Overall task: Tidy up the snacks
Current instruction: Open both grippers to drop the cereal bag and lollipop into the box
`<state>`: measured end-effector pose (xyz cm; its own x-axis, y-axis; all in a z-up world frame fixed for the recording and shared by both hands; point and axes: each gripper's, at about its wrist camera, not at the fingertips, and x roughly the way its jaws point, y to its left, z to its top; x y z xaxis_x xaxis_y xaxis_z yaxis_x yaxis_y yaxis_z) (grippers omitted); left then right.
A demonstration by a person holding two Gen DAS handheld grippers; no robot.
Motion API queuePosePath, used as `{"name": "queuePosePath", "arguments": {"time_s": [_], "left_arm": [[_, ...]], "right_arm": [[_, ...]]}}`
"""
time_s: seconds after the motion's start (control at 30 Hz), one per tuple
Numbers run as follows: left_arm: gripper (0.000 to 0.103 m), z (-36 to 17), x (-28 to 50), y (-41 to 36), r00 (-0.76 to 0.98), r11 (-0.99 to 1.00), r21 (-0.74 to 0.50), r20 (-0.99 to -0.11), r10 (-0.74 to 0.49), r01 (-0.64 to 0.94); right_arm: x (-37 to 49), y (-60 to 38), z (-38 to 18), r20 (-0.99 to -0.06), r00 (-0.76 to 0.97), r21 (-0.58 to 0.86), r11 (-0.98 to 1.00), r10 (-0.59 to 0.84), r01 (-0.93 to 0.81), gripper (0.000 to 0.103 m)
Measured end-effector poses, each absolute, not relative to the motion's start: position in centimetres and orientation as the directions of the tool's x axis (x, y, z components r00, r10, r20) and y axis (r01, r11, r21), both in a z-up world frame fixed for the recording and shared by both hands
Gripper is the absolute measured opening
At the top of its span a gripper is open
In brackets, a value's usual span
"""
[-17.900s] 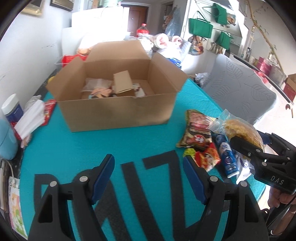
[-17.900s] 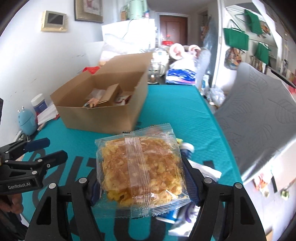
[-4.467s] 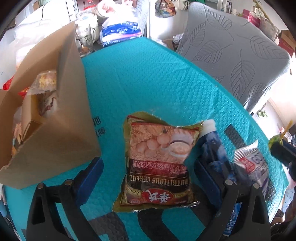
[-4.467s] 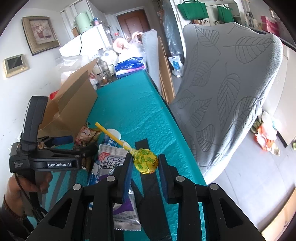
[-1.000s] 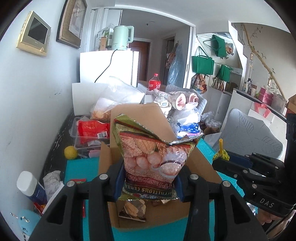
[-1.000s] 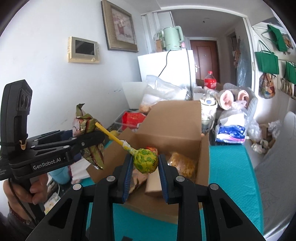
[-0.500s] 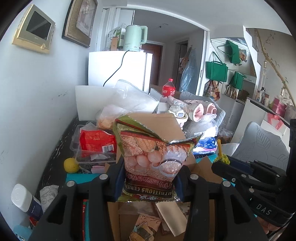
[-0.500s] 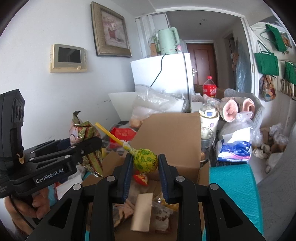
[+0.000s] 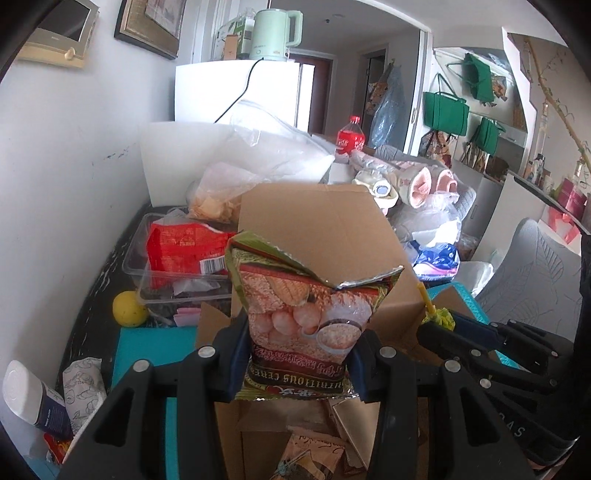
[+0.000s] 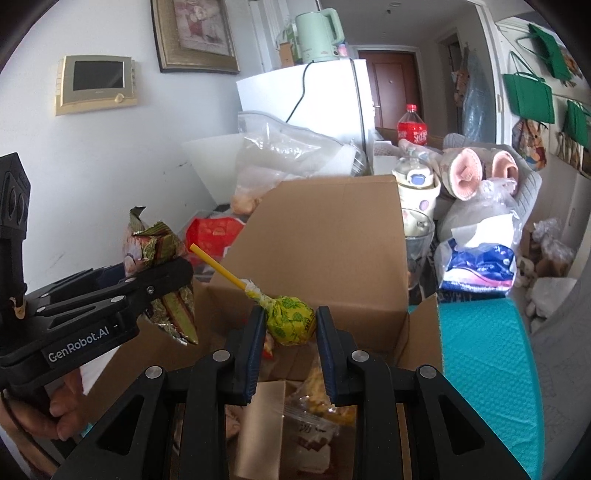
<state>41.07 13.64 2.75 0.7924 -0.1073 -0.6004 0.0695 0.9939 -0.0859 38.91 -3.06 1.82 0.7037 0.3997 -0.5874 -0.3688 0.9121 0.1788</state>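
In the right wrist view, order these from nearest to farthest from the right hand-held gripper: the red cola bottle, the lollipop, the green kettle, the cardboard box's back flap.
1. lollipop, clamped in the right hand-held gripper.
2. cardboard box's back flap, standing just behind it.
3. red cola bottle, back right.
4. green kettle, atop the white fridge, farthest.

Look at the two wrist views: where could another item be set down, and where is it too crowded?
Free: the teal table top right of the cardboard box, and a narrower teal strip at its left. Crowded: the box floor under the cereal bag and lollipop, and behind the box, around the clear tray, plastic bags and cola bottle.
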Motion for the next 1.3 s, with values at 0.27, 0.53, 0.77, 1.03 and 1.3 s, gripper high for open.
{"name": "queuePosePath", "arguments": {"time_s": [0.27, 0.53, 0.77, 1.03, 1.3], "left_arm": [[0.044, 0.9, 41.6, 12.4, 0.753, 0.996, -0.049, -0.652, -0.091, 0.078], [0.044, -0.4, 42.6, 12.3, 0.724, 0.999, -0.01, -0.688, -0.045, 0.053], [0.049, -1.0, 43.3, 13.0, 0.679, 1.0, -0.003, -0.734, -0.001, -0.002], [0.068, -0.4, 42.8, 12.8, 0.696, 0.999, 0.037, -0.717, 0.04, -0.02], [0.069, 1.4, 41.5, 12.2, 0.727, 0.999, 0.031, -0.687, 0.006, 0.021]], "right_arm": [[39.3, -3.7, 0.6, -0.622, 0.692, 0.175, 0.927, 0.366, -0.332, 0.027], [39.6, -4.0, 0.1, -0.646, 0.684, 0.155, 0.936, 0.338, -0.317, 0.027], [39.5, -4.1, 0.1, -0.658, 0.675, 0.156, 0.937, 0.333, -0.311, 0.05], [39.3, -4.3, 0.5, -0.661, 0.681, 0.148, 0.945, 0.314, -0.292, 0.053], [38.0, -5.1, 1.7, -0.641, 0.71, 0.117, 0.951, 0.292, -0.286, 0.053]]}}
